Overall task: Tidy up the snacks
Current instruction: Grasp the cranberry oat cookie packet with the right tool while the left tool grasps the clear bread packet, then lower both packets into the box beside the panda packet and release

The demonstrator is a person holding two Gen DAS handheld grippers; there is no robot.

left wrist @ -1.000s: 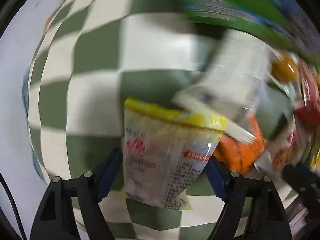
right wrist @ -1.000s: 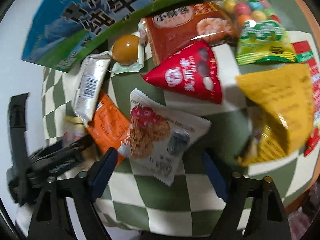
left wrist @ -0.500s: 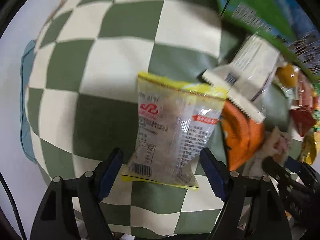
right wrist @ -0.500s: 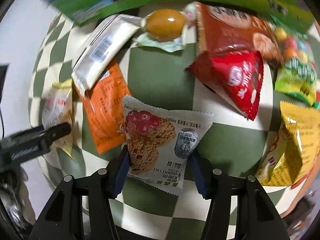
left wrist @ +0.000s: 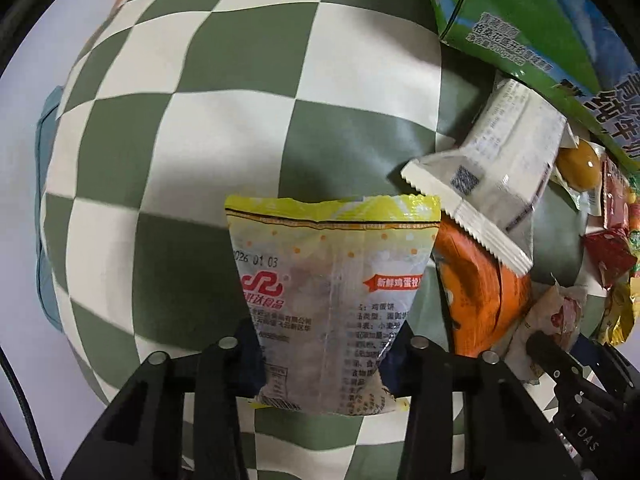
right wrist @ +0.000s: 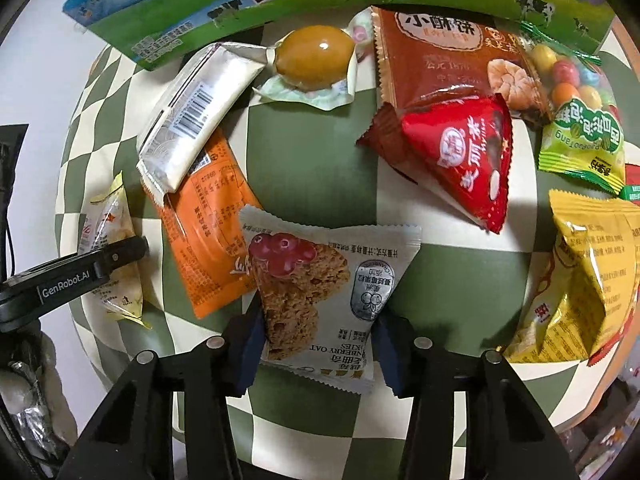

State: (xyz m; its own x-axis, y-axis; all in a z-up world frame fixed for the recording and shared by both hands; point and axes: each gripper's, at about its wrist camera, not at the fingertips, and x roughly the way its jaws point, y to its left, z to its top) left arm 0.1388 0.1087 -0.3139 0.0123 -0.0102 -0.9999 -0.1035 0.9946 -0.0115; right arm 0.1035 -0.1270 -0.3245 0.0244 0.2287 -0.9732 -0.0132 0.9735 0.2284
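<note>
Surface: green-and-cream checked cloth (left wrist: pixel 224 128)
Left gripper (left wrist: pixel 324 344): just closed, pads pinching yellow-topped packet (left wrist: pixel 328 280) between them
Right gripper (right wrist: pixel 316 328): just closed, clamping oat cookie packet (right wrist: pixel 320 280) between its pads

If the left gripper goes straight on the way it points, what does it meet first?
Probably the checkered cloth below it. The left gripper points down, shut on the yellow-topped snack packet; depth is unclear.
</note>
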